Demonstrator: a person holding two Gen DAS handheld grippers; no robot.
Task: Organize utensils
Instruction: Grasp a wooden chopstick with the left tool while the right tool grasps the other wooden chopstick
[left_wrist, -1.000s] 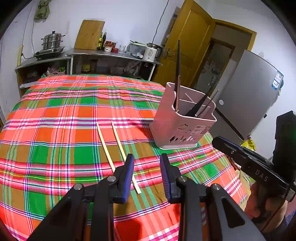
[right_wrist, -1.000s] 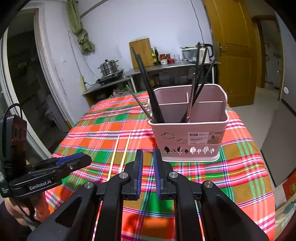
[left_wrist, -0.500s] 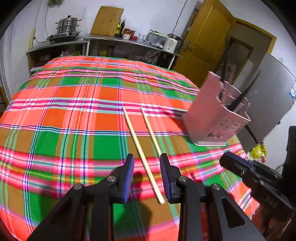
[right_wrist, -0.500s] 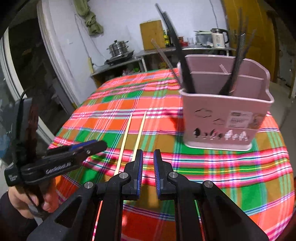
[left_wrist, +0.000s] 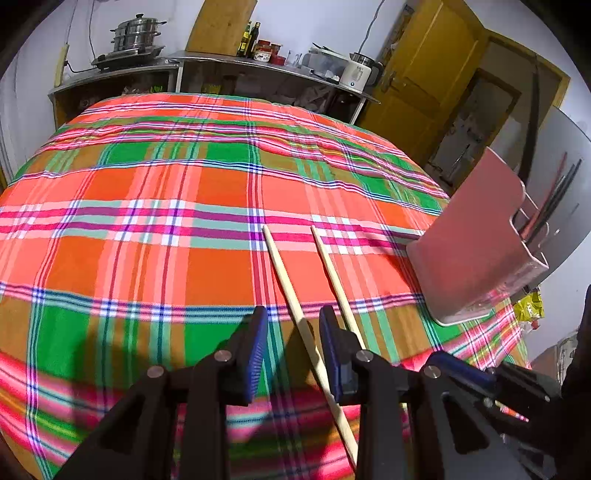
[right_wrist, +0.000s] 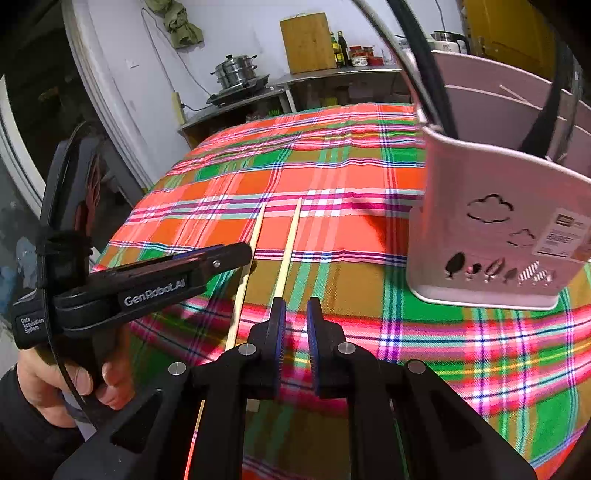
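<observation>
Wooden chopsticks lie side by side on our plaid worktop, the pink holder at two o'clock. Our left tongs straddle one stick, partly open; right tongs narrow, seemingly empty. Light, stiff and slick, they want gripping near the thick end.

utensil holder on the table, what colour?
Pale pink plastic utensil holder with cloud-shaped cutouts, clearest in the right wrist view.
</observation>
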